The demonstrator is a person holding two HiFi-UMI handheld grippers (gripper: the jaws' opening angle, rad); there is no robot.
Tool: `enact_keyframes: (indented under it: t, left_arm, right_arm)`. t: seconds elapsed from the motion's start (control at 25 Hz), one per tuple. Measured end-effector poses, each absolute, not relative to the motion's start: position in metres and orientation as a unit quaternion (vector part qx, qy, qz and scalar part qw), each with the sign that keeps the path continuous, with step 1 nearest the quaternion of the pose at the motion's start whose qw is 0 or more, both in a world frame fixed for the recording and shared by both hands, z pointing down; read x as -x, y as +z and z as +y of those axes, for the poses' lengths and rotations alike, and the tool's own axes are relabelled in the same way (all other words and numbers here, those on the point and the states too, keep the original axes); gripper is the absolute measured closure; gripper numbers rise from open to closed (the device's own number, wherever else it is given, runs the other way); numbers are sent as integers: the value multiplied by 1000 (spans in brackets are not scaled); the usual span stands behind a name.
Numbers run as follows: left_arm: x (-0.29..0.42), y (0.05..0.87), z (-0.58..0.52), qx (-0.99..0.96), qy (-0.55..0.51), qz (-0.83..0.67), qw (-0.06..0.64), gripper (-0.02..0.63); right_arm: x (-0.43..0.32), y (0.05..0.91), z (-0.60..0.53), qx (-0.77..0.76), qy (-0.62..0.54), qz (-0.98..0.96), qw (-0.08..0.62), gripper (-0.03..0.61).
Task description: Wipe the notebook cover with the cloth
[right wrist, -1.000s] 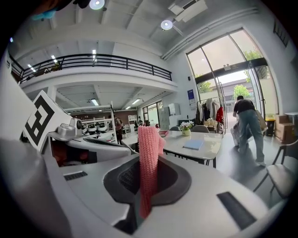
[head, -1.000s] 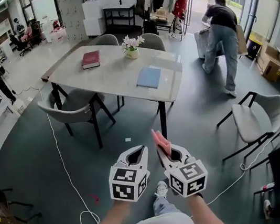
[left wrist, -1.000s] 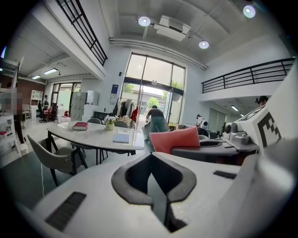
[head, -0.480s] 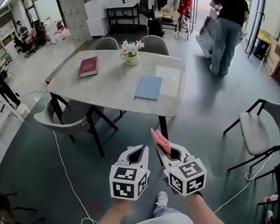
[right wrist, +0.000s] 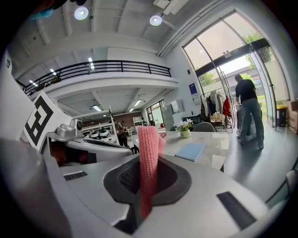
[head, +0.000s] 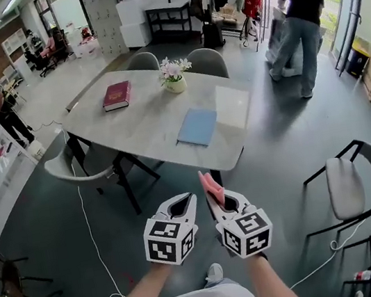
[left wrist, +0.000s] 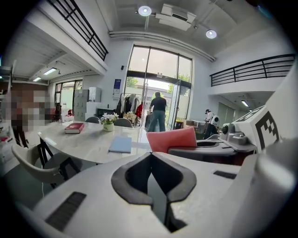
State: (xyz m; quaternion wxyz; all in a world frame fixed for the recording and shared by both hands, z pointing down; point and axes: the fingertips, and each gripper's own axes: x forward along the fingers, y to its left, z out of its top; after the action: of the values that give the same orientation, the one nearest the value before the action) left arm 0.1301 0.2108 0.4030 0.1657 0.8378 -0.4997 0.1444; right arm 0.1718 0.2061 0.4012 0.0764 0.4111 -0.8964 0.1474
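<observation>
Closer than a moment ago, the worktop (head: 142,120) sits lower and larger ahead, and the person (head: 302,15) at the far right has stepped toward the glass doors. Both tools hang side by side, near, over the floor and well apart from the worktop. The left tool (head: 183,202) has its jaws together on nothing. The right tool (head: 217,201) is clamped on the pink cloth (head: 211,185), which stands up from it. The blue notebook (head: 197,127) lies flat near the worktop's near right edge, a red book (head: 117,95) at its far left, a flower pot (head: 175,84) behind.
</observation>
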Motion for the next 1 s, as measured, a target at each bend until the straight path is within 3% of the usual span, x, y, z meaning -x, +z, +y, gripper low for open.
enact_keyframes:
  t: [1.0]
  left_arm:
    - [-105, 426, 68, -847, 133, -482, 181, 606]
  right_arm:
    - [-145, 425, 77, -420, 146, -887, 123, 563]
